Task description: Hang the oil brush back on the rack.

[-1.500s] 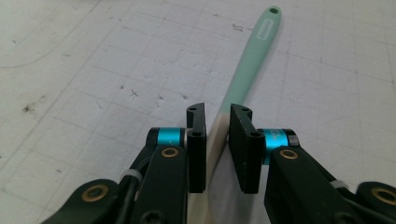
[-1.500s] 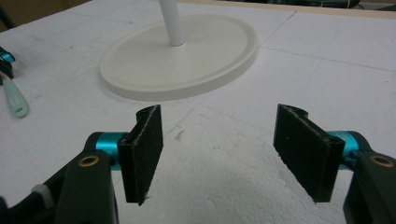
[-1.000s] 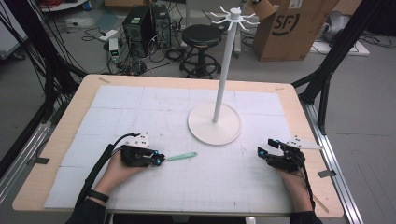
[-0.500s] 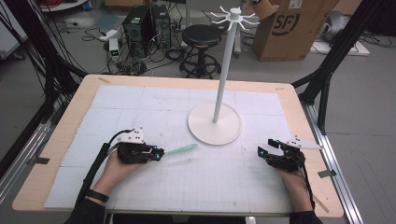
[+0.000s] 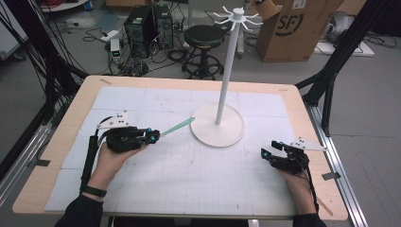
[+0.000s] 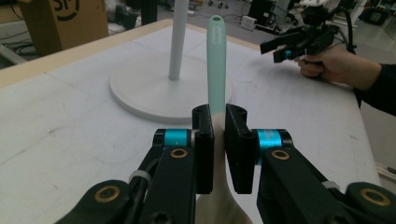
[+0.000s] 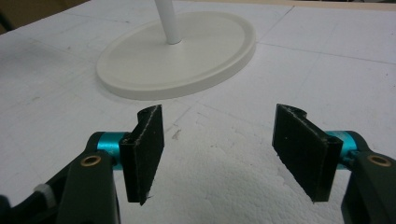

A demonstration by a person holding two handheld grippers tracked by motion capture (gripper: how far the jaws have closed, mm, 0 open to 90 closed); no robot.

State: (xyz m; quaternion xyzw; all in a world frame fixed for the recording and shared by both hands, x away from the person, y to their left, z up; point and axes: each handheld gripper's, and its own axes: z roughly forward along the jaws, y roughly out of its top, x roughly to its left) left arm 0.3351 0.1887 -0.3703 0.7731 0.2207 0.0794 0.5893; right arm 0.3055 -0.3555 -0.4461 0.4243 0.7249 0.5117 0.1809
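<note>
High view. Item: left gripper (image 5: 152, 137), jaws clamped on the white bowl end of a mint-green spoon (image 5: 177, 126). The handle points out toward the white stand (image 5: 218, 125), its tip just short of the round base and lifted off the table (image 5: 189, 179). The stand's pole rises to a ring of hooks (image 5: 236, 16) at the top, all bare. Item: right gripper (image 5: 268, 153), at the table's right side, well apart from the stand, jaws apart, holding nothing.

Left gripper view. The two black jaws stand close together on the spoon (image 6: 215, 65), which rises straight between them; the slot at the handle's tip faces the camera. The stand's base (image 6: 154, 93) and pole lie behind and to the left. The right gripper (image 6: 299, 42) shows farther off in a person's hand.

Right gripper view. The pads (image 7: 147, 149) stand wide, with bare white table surface between them; the stand's base (image 7: 182, 56) lies ahead, not touched.

Status, as judged: pick-up is done, the spoon being secured and off the surface. Left to do, apparently: raise it to the hooks and hang it by the slot in its handle. Nothing is hung yet. The right gripper has no part in hand.
</note>
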